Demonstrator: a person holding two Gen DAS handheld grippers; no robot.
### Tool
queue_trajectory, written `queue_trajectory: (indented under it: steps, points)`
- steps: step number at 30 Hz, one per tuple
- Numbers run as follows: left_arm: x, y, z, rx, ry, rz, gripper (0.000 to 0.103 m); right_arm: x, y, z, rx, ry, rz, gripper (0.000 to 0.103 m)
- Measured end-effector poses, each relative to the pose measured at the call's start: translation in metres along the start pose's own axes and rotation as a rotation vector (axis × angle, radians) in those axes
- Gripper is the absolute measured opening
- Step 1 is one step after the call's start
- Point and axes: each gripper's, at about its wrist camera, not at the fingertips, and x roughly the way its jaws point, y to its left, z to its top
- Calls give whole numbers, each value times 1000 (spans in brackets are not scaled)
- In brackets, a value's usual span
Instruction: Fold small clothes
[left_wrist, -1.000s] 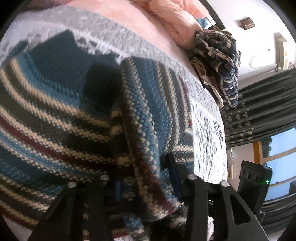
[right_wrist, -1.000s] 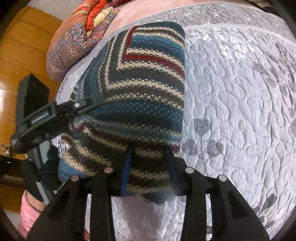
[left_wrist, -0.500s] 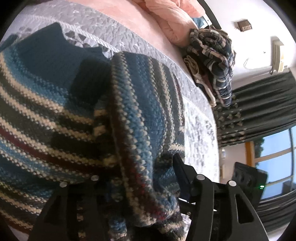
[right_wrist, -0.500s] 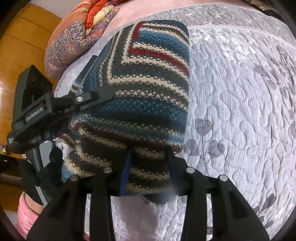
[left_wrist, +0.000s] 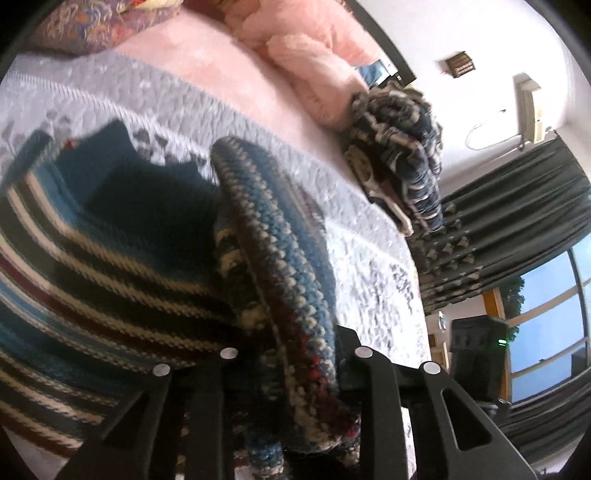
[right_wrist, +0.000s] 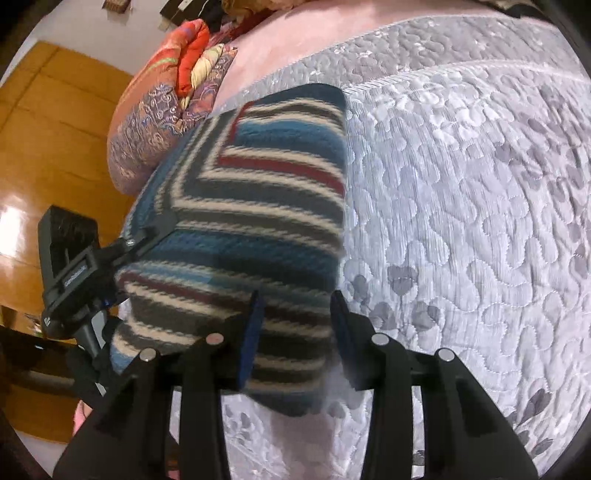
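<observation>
A knitted sweater (right_wrist: 266, 206) striped in blue, cream, grey and dark red lies partly folded on the grey quilted bedspread (right_wrist: 461, 221). My right gripper (right_wrist: 295, 314) is shut on its near right edge, with thick knit between the blue pads (right_wrist: 251, 332). My left gripper (left_wrist: 291, 347) is shut on a raised fold of the same sweater (left_wrist: 280, 258), which runs up between its fingers. The rest of the sweater spreads out to the left (left_wrist: 92, 280). Each gripper shows in the other's view: the left one (right_wrist: 81, 266), the right one (left_wrist: 476, 339).
A heap of checked clothes (left_wrist: 402, 147) sits at the bed's far side beside a pink blanket (left_wrist: 306, 48). Patterned pillows (right_wrist: 147, 122) lie at the head end, next to a wooden wall (right_wrist: 55, 129). Dark curtains (left_wrist: 517, 229) and a window stand beyond the bed.
Both grippers keep hold and move together; the sweater looks blurred. The left view has tipped up, bringing the pink blanket and pillow into sight, and the held fold stands higher.
</observation>
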Motion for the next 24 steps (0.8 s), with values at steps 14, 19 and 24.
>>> queue_trajectory:
  steps: [14, 19, 24]
  points:
    - [-98, 70, 26, -51, -126, 63, 25, 37, 40, -15, -72, 67, 24, 38]
    - [-118, 109, 30, -119, -151, 65, 25, 55, 66, -12, -84, 73, 70, 38]
    - [-115, 142, 26, -152, -124, 67, 25, 75, 85, -13, -112, 95, 44, 38]
